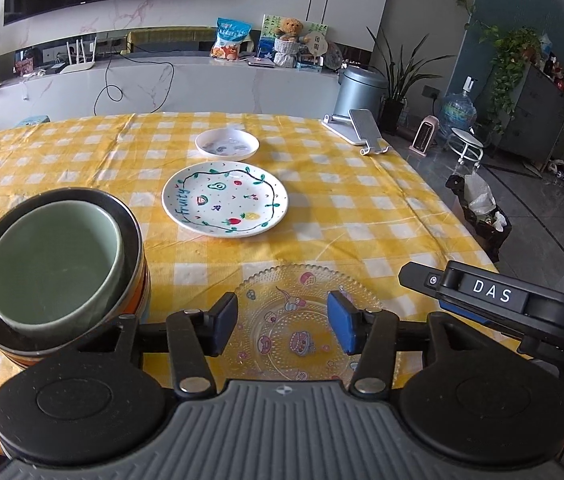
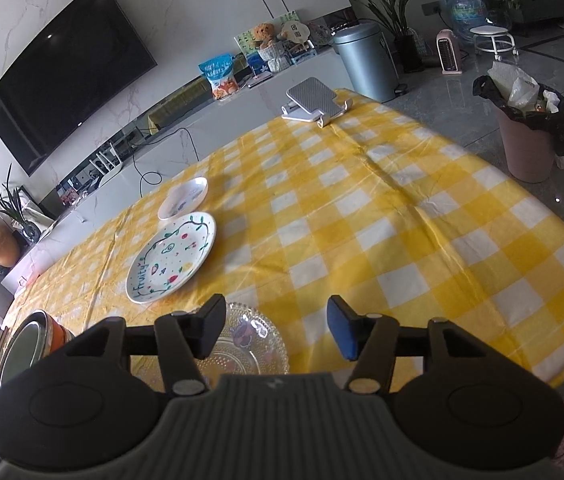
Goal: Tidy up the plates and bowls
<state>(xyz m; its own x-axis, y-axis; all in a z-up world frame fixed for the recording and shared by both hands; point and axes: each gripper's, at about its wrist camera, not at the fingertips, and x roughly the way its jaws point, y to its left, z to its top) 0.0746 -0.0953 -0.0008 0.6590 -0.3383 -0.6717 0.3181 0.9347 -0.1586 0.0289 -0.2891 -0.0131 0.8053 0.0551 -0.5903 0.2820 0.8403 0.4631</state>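
A clear glass plate [image 1: 302, 308] with cartoon prints lies on the yellow checked tablecloth near the front edge. My left gripper [image 1: 283, 322] hovers open above it, nothing between its pads. A green bowl [image 1: 56, 264] sits nested in a dark-rimmed, orange-striped bowl [image 1: 138, 276] at the left. Behind the glass plate lie a white "Fruity" plate [image 1: 225, 199] and, farther back, a small white dish [image 1: 227, 143]. My right gripper [image 2: 276, 328] is open over the cloth just right of the glass plate [image 2: 250, 344]. The "Fruity" plate [image 2: 172, 256], small dish [image 2: 183, 198] and bowl stack [image 2: 38, 344] appear to the left.
A folding phone stand [image 1: 358, 128] rests at the table's far right corner. The table's right edge drops to a tiled floor with a lined bin [image 2: 530, 128] and a metal pedal bin [image 2: 366, 60]. A low marble counter with clutter runs behind the table.
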